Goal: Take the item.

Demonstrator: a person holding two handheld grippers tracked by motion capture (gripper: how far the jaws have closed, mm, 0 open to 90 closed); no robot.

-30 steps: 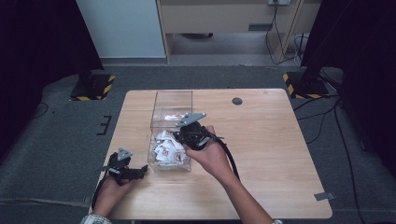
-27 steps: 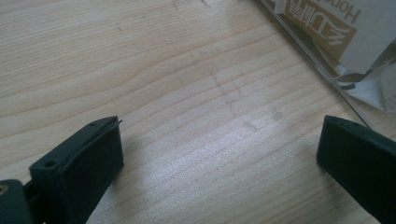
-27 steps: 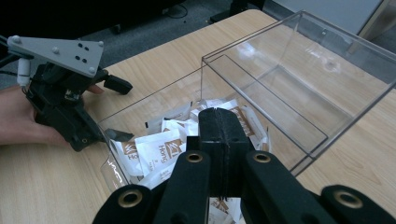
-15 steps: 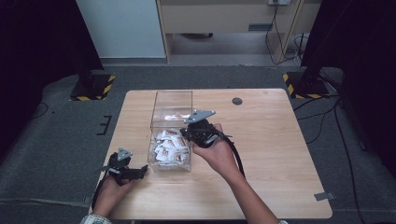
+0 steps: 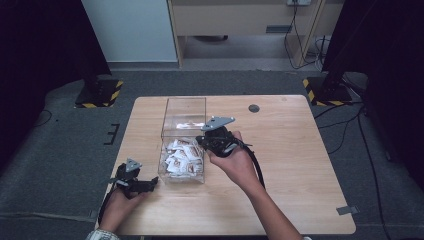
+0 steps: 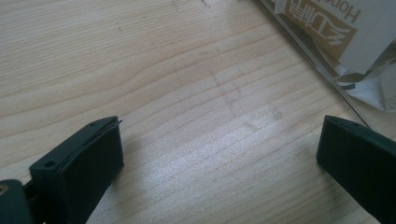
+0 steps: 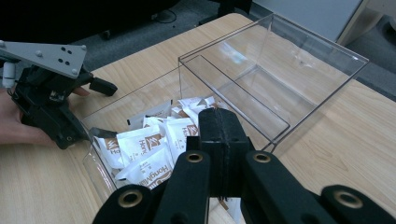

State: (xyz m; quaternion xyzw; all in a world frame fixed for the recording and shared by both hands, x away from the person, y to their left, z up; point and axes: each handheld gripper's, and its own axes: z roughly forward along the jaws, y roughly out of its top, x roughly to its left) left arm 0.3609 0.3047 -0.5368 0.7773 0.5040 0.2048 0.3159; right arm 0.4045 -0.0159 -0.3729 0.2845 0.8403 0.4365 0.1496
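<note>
Slightly upward in the frame moves the right gripper point(image 5: 202, 139), jaws shut and empty, above the packets point(image 5: 182, 157); it could knock the clear box point(image 5: 184, 107).

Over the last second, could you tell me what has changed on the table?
The right gripper, jaws shut and empty, drifted slightly up the high view beside the clear box. The left gripper, the box and the sachets stayed put.
</note>
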